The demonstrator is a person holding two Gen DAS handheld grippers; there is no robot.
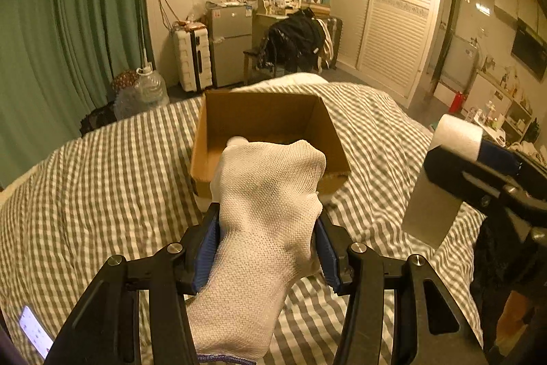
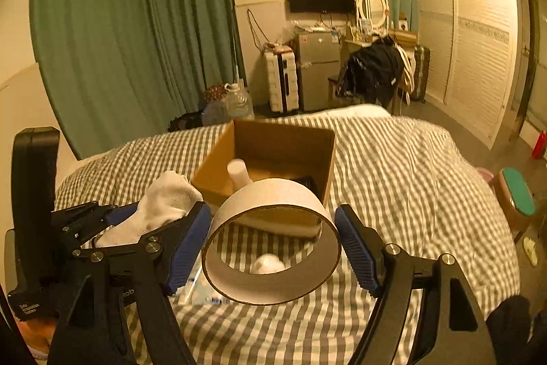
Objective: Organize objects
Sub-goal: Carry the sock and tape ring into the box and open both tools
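Low in the centre of the left wrist view, the left tongs (image 1: 268,248) are clamping a white sock (image 1: 263,228) between their blue pads, and it is bulging up between the two fingers. Just beyond its top edge, a cardboard box (image 1: 273,115) is sitting open on the checked bedspread (image 1: 102,194), so the sock is hanging right at the box's near wall.

Over in the right wrist view, the right tongs (image 2: 273,245) are standing apart around a wide roll of tape (image 2: 273,242). The left pad is looking very close to the roll while the right pad is showing a clear gap, so nothing is gripping it here; whether the roll is resting on the bed I cannot tell.

Inside the box, a white bottle (image 2: 239,173) and something dark (image 2: 304,182) are already lying on the floor, so by my reckoning part of the sorting is done. Still out are the sock, the tape roll, a small white round thing (image 2: 268,264) seen through the roll's hole, and a clear packet (image 2: 201,289) at lower left of the roll.
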